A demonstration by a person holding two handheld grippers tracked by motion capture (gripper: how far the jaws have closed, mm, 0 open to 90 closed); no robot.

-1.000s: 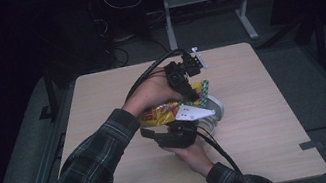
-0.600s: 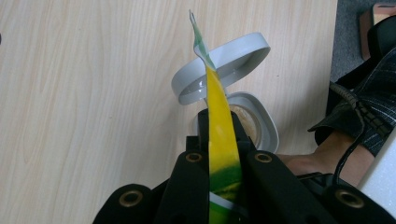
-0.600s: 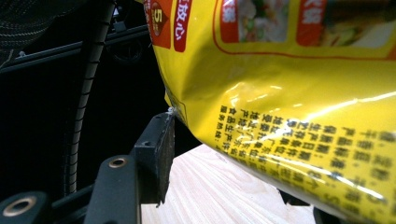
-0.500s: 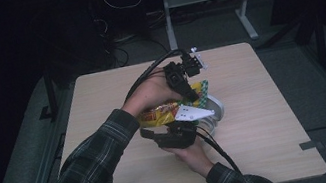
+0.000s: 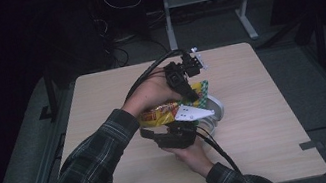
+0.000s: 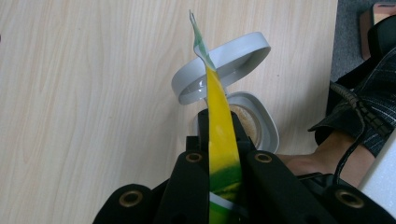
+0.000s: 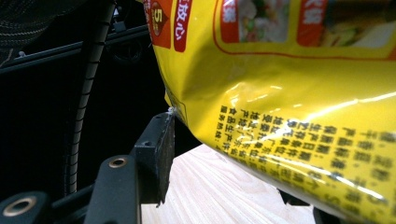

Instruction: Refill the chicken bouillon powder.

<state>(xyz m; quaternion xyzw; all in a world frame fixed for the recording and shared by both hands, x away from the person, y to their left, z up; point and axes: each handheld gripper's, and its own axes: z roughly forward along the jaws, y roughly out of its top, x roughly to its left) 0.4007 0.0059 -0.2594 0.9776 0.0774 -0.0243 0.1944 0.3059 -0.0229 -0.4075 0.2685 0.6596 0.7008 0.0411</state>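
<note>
Yellow crinkly foil snack bag (image 5: 165, 113), clamped by left gripper (image 6: 223, 154) and right gripper (image 5: 151, 135) above round white lidded container (image 6: 259, 123), could be spilled beside it if tilted.

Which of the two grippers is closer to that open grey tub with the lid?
Left. The left gripper pinches the yellow bag's end right above the grey tub. The right gripper grips the bag's body farther from it, nearer the person.
</note>
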